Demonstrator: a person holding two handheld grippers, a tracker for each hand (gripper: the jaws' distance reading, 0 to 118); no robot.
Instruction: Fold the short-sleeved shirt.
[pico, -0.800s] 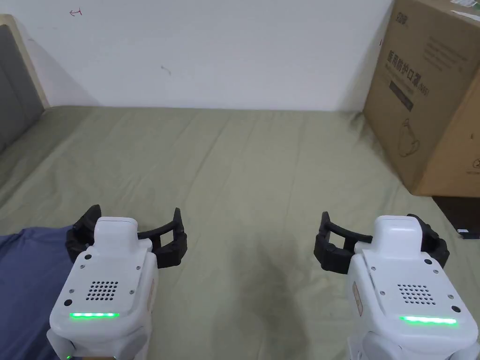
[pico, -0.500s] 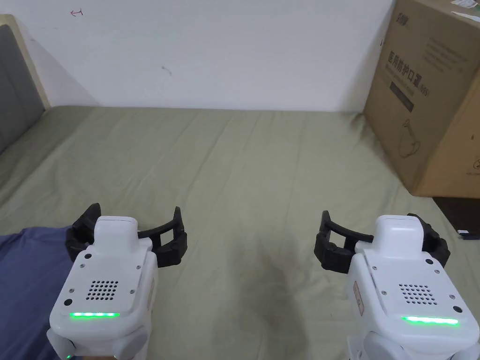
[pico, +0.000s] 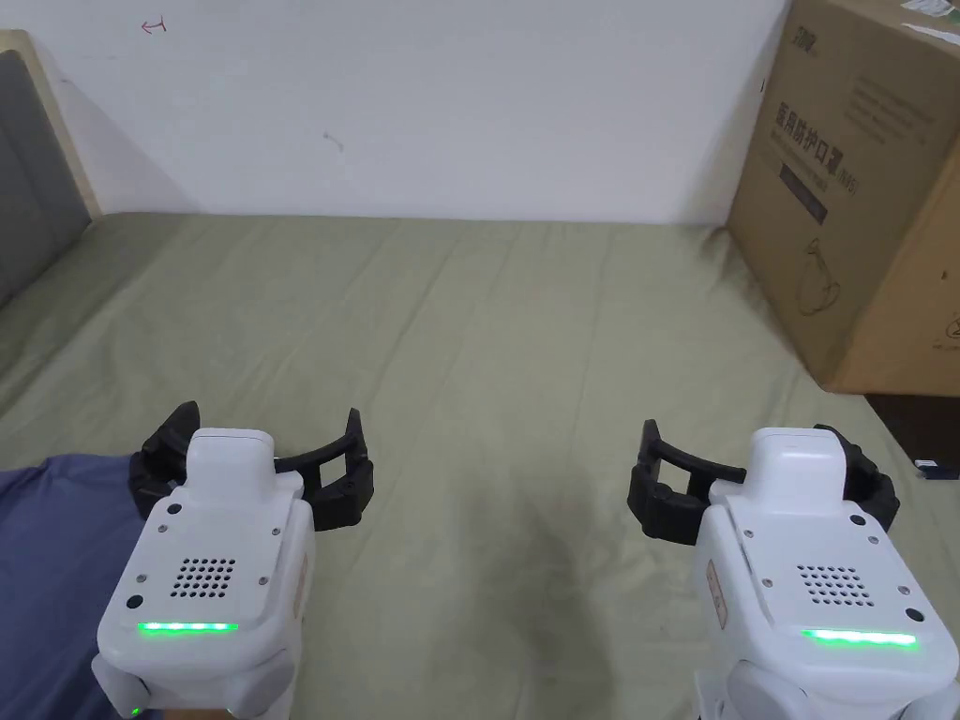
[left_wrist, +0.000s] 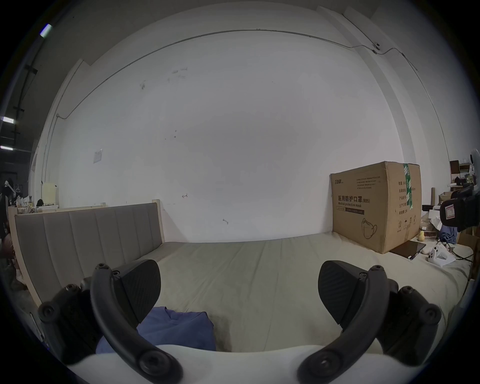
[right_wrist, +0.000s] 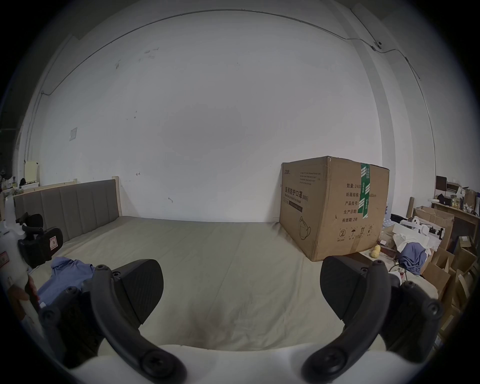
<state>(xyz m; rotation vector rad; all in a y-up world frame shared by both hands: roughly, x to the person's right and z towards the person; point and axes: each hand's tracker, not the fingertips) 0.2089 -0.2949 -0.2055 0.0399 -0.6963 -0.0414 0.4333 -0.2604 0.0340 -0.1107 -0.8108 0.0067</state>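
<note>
Head view first: we're holding the left gripper (pico: 251, 459) and the right gripper (pico: 764, 478) side by side over the bed (pico: 487, 319), both with fingers spread wide and grasping nothing. The blue short-sleeved shirt (pico: 56, 553) is lying bunched at the near left edge of the bed, just beside and partly under the left gripper. A cardboard box (pico: 862, 197) is sitting at the far right by the wall.

Left gripper view: the fingers (left_wrist: 141, 283) are hanging released, and the shirt (left_wrist: 176, 330) is showing crumpled just below the one on the left of the picture, not touching as far as we can tell.

Right gripper view: fingers (right_wrist: 144, 285) are released too, with bare sheet between them; the shirt (right_wrist: 65, 275) is lying off to the left, well apart, near the other gripper.

So we're guessing folding isn't started yet. We're thinking the next move calls for reaching left, pinching the shirt, dragging it to the middle and spreading it flat.
</note>
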